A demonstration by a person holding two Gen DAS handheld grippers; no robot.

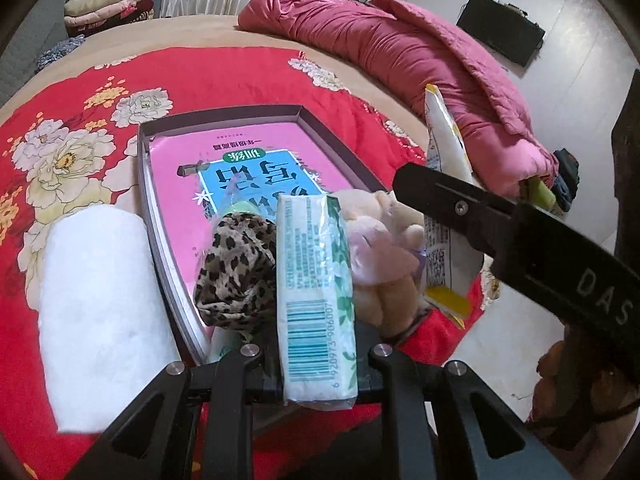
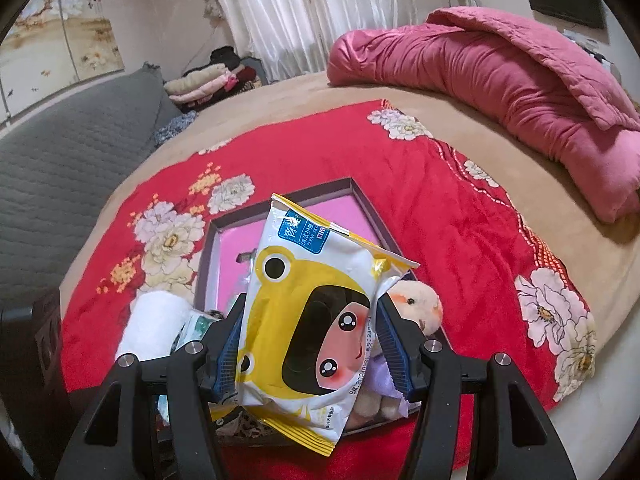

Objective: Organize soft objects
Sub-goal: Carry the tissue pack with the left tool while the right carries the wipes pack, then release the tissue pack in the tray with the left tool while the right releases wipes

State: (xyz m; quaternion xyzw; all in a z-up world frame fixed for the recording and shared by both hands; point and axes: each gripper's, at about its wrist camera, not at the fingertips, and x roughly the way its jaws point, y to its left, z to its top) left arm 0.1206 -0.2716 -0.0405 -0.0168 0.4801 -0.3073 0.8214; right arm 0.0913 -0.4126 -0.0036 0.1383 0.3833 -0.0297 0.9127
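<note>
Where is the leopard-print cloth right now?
In the left wrist view the leopard-print cloth lies inside the shallow box, on its pink book, left of the tissue pack held in the left gripper.

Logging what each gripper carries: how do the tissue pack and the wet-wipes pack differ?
The tissue pack is narrow, green-and-white with a barcode, in the left gripper. The wet-wipes pack is wider, yellow-and-white with a cartoon face, in the right gripper. Both are soft plastic packs held above the box.
</note>
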